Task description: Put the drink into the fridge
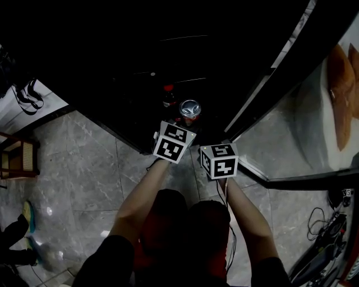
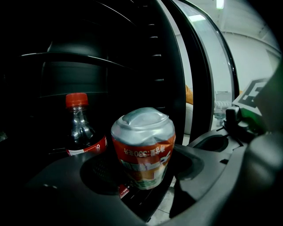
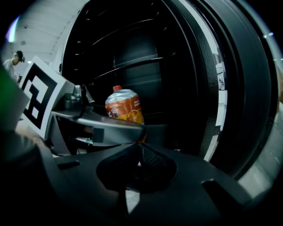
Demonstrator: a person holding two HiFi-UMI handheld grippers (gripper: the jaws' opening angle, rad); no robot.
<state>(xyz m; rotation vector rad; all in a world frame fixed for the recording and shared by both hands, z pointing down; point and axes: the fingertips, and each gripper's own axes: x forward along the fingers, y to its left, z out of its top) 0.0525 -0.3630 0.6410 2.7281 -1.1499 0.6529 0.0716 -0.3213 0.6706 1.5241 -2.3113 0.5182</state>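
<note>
Setting: indoor room, exact kind unclear; it looks like a staged test space.

Evidence:
- Black fridge point(image 2: 174, 88) with its glass door point(image 1: 291, 129) open, directly ahead of the left gripper point(image 1: 188, 119) and right gripper point(image 3: 138, 150).
- Shelves point(image 2: 75, 56) inside, with one bottle point(image 2: 79, 128) just behind the can point(image 2: 143, 150) in the left gripper.
- Grey marble floor point(image 1: 84, 168) below both.
- Cabled gear point(image 1: 334, 232) on the floor, right of the right gripper.
- Wooden seat point(image 1: 17, 157) well left of the left gripper.
- White ceiling with a strip light point(image 2: 219, 3) overhead.
</note>
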